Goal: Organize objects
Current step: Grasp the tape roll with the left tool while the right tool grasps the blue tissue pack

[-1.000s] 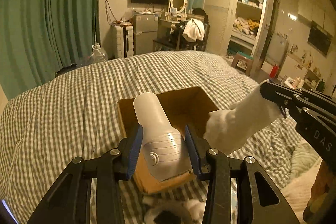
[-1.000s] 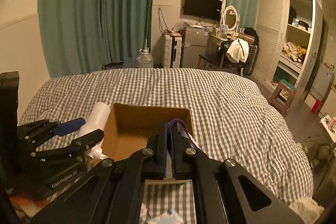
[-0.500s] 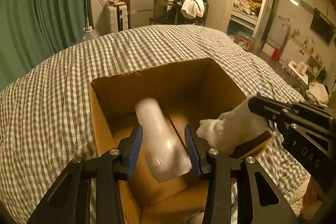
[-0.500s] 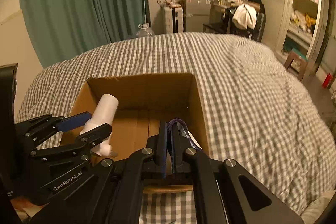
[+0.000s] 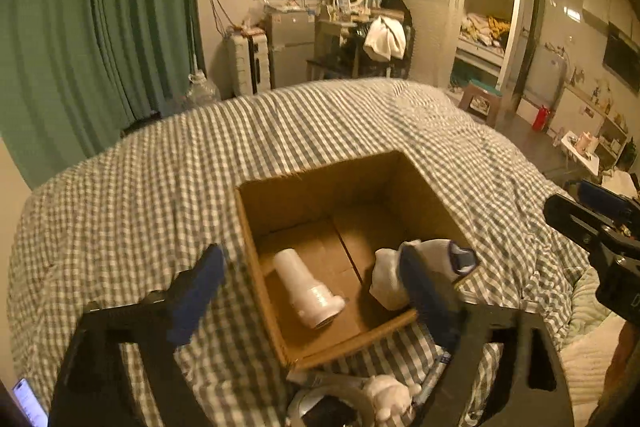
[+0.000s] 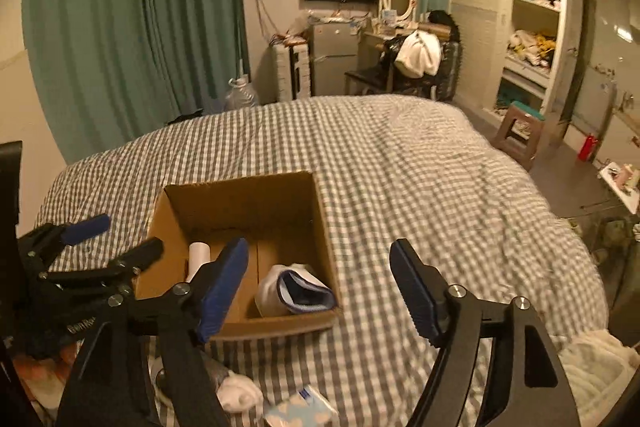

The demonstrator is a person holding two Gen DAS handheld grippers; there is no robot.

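Note:
An open cardboard box (image 5: 312, 179) sits on the checked bed; it also shows in the right wrist view (image 6: 240, 195). Inside lie a white cylindrical device (image 5: 308, 289), partly seen in the right wrist view (image 6: 199, 257), and a white sock with a blue cuff (image 5: 404, 267), also in the right wrist view (image 6: 294, 293). My left gripper (image 5: 316, 287) is open and empty above the box's near side. My right gripper (image 6: 318, 285) is open and empty above the box's right near corner. The right gripper shows at the left wrist view's right edge (image 5: 592, 223).
Small loose items lie on the bed in front of the box: white soft things (image 5: 390, 393), (image 6: 238, 393) and a blue-white packet (image 6: 300, 411). A fluffy white blanket (image 5: 588, 347) lies at the right. Furniture and green curtains stand beyond the bed.
Both grippers opened. The white device dropped from the left gripper and the sock from the right gripper into the box. Both grippers pulled back and up.

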